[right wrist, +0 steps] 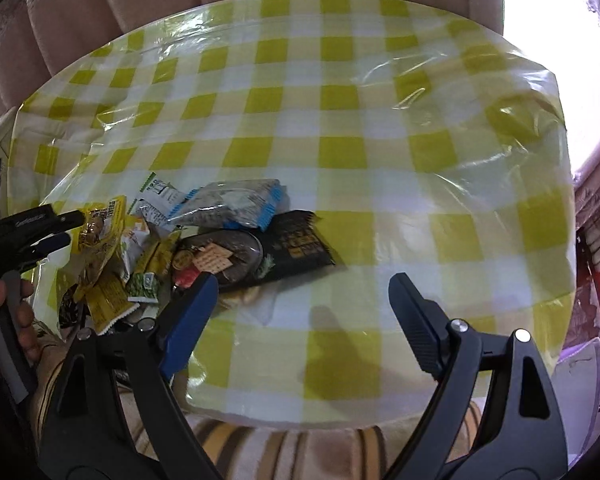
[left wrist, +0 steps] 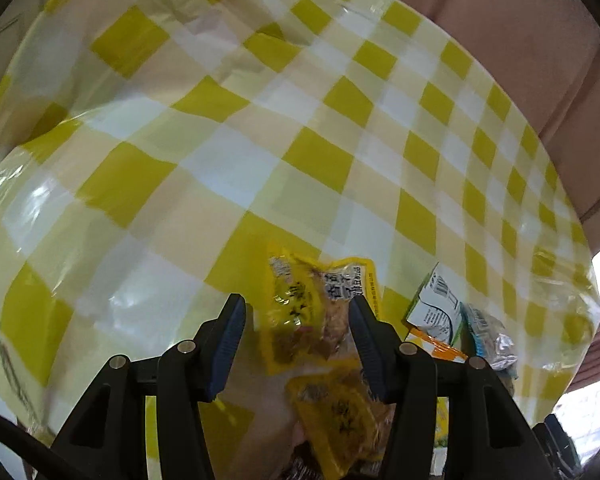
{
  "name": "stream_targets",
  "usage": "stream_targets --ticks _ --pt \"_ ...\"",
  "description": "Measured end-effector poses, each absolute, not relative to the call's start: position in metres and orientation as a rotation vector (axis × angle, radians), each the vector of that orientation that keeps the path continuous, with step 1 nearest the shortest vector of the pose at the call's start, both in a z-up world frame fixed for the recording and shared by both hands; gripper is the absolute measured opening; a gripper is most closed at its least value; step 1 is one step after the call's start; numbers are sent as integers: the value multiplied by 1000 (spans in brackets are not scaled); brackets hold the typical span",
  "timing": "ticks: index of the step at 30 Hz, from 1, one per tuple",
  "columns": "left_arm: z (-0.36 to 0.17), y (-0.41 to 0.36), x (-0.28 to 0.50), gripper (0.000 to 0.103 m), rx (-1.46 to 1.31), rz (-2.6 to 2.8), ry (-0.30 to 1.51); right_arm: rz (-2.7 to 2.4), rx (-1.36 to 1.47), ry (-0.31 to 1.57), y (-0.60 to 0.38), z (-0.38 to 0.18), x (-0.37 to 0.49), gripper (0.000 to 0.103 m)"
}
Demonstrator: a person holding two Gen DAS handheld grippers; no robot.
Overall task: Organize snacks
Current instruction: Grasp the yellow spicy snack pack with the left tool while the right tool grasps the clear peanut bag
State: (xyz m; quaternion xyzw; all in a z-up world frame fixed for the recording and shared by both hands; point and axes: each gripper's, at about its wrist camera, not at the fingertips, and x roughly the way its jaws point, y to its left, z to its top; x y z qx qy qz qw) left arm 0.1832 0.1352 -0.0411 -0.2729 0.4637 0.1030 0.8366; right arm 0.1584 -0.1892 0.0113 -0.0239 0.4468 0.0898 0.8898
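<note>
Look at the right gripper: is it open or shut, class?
Open. The right gripper has its fingers spread wide apart over the checked tablecloth, with nothing between them.

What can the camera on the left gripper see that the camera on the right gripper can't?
Only the left wrist view shows the left gripper from behind, its jaws either side of a yellow snack packet.

Only the right wrist view shows the right gripper, jaws wide with nothing between them, a black packet and the whole snack pile.

Both show the yellow checked tablecloth and the white and green carton.
</note>
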Motion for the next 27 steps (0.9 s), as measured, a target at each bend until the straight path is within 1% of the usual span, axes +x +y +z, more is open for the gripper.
stream_targets --ticks 8,10,11,14,16,19,24,27 --pt "-43 98 205 55 -274 311 1056 191 -36 936 -186 8 168 89" --pt "-42 98 204 53 -268 311 1056 198 -44 937 -184 7 170 89" --pt "-41 98 203 48 -272 300 1053 200 -48 936 -182 7 172 89" --pt "-41 94 203 47 -240 306 1047 205 -61 924 -174 8 177 89" --pt "-41 98 201 46 -265 298 1037 207 -75 913 -167 7 183 92" --pt "-40 103 197 46 -315 276 1014 221 -116 909 -151 5 193 92" --pt "-34 103 195 46 -331 256 978 245 -278 918 -118 -7 211 94" --pt "-34 104 194 46 -339 254 974 242 -328 927 -104 -14 220 94"
